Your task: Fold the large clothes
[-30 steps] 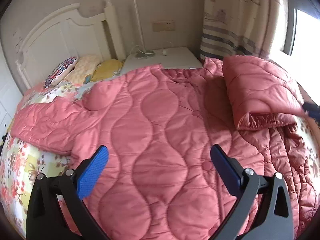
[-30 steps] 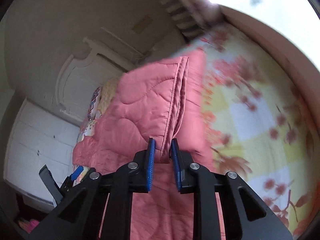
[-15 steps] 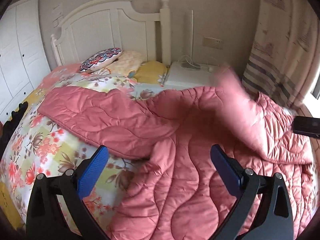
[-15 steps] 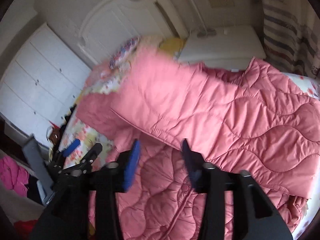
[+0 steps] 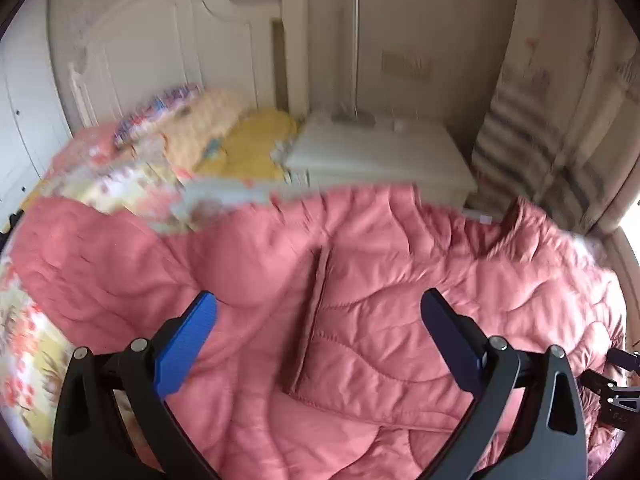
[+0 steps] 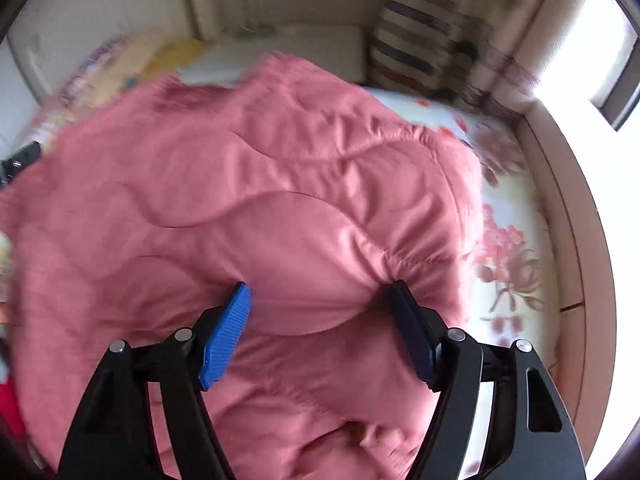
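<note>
A large pink quilted comforter (image 5: 400,280) lies in folds across the bed, and one bound edge (image 5: 316,320) of its upper layer runs down the middle of the left wrist view. My left gripper (image 5: 318,298) hovers over it, open, with nothing between its blue pads. In the right wrist view the comforter (image 6: 260,160) fills most of the frame. My right gripper (image 6: 319,288) points steeply down at it, open. A puffed bulge of fabric rises between the blue pads, which stand wide apart and do not pinch it.
A floral bedsheet (image 6: 504,240) shows to the right of the comforter, with a wooden ledge (image 6: 568,208) beyond. Pillows (image 5: 224,128) lie against a white headboard (image 5: 160,48). A white nightstand (image 5: 380,152) and a striped curtain (image 5: 532,140) stand behind the bed.
My right gripper let go of the comforter's folded edge and opened, and the lifted flap has dropped onto the rest. Both views have swung across the bed.
</note>
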Demonstrator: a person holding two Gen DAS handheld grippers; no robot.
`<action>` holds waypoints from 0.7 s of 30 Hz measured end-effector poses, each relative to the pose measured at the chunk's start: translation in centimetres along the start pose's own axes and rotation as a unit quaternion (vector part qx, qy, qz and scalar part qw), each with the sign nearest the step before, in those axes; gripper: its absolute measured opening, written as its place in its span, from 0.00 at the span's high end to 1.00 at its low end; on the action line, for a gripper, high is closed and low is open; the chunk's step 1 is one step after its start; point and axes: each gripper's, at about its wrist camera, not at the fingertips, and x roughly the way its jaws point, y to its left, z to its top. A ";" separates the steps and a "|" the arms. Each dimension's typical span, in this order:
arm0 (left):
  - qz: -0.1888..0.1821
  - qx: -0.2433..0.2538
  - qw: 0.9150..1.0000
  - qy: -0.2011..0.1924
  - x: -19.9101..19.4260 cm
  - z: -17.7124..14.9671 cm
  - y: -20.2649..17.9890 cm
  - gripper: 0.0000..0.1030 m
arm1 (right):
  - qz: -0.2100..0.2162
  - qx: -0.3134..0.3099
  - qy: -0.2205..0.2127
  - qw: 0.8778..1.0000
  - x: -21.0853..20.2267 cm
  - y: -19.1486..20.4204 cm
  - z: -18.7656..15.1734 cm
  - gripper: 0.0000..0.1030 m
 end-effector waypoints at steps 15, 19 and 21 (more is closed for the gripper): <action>0.035 0.011 0.997 0.062 4.9 -3.0 -0.4 0.02 | -0.058 -0.024 -0.015 0.998 2.3 1.9 1.7 0.19; -0.007 0.000 1.000 0.024 0.9 -2.6 2.2 0.02 | -0.055 -0.017 -0.039 0.998 1.5 1.5 1.7 0.16; -0.037 -0.022 0.999 -0.007 -1.6 -2.7 5.1 0.02 | -0.057 -0.019 -0.040 0.997 1.5 1.4 1.7 0.16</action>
